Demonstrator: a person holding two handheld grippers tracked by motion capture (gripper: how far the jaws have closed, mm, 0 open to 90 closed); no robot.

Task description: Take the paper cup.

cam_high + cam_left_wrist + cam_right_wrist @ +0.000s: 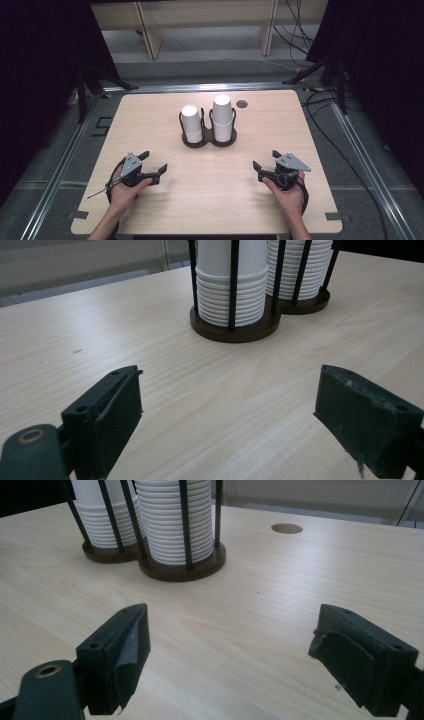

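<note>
Both hand-held grippers rest low on the tabletop (210, 200), jaws wide apart and empty: the left hand-held gripper (152, 167) and the right hand-held gripper (265, 160). The two stacks of paper cups (207, 120) stand in a dark holder (209, 141) ahead of them, between their lines. A good approach probably comes in high, to take a top cup above the rods.

Both forearms come in over the near edge of the pale wooden table (210, 200). The left hand (122, 187) holds the black two-jaw left gripper (152, 167) near the near-left corner, jaws spread wide with nothing between them. The right hand (287, 192) holds the matching right gripper (265, 160) near the near-right corner, its jaws likewise wide apart and empty, pointing toward the table's middle.
</note>
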